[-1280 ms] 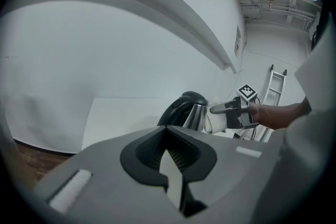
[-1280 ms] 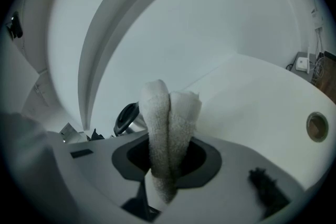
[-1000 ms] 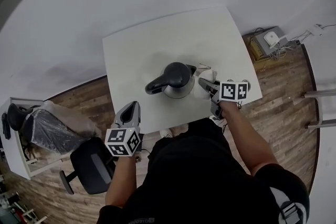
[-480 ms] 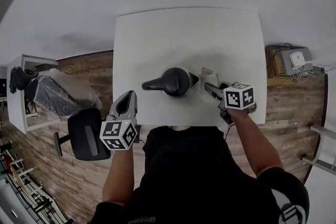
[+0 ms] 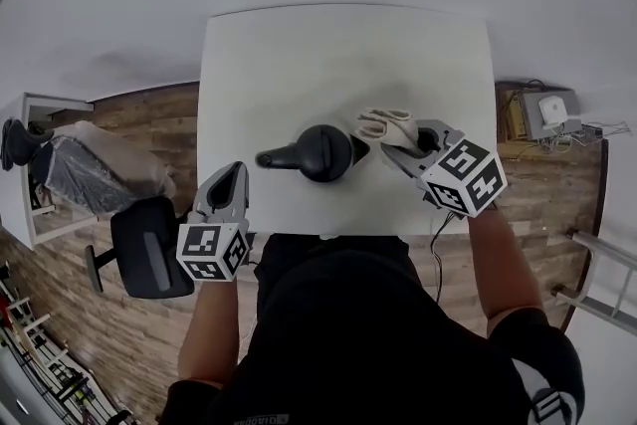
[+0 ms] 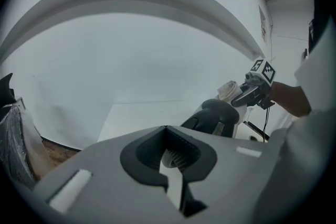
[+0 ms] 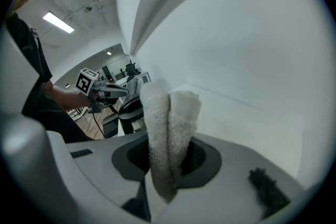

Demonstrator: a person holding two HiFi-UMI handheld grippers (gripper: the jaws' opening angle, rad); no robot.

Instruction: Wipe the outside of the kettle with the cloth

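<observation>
Right gripper [image 5: 398, 152] clamps the folded cloth [image 7: 167, 123], which hides most of the kettle [image 5: 323, 152] in its own view. The kettle, near the table's [image 5: 299, 55] front edge, runs 9-to-3: handle at 9 o'clock, spout at 3. Left gripper [image 5: 231, 182], at its 7 o'clock, has its jaws together and empty.
</observation>
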